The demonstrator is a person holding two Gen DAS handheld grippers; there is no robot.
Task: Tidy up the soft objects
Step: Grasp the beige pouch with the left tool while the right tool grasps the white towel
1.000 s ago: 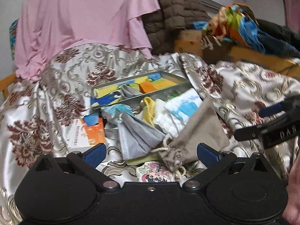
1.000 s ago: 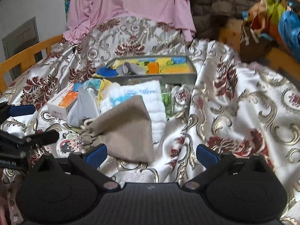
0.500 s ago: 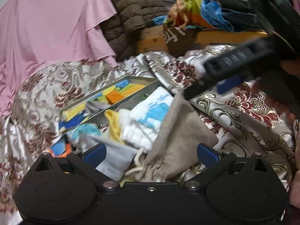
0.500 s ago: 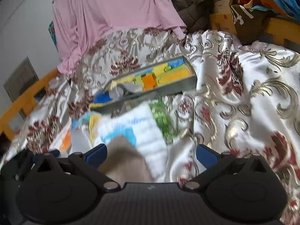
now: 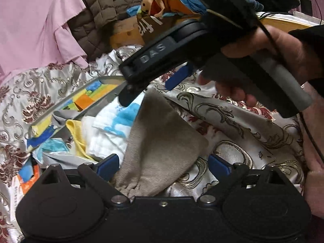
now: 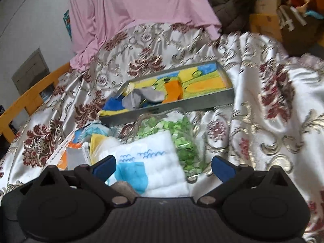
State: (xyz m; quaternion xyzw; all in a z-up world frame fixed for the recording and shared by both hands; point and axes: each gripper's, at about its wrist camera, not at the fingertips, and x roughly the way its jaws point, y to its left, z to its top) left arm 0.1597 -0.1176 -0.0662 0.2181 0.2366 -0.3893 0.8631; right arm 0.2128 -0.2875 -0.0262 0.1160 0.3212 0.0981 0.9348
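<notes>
Between the left gripper's (image 5: 162,163) closing, not yet pressing jaws lies the beige drawstring pouch (image 5: 162,141), unsorted beside the white towel (image 6: 154,162). Grey tray (image 6: 202,101) holds several cloths. Right gripper (image 6: 163,167) hovers spread, empty. Most sorting remains.

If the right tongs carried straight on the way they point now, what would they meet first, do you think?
Most likely the white quilted cloth lying between the open right tongs, ahead of the green-speckled bag; depth is uncertain.

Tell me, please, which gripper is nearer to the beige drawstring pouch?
Left. The left gripper straddles the beige pouch, its jaws closing; the right gripper hangs beyond it, over the white cloth.
</notes>
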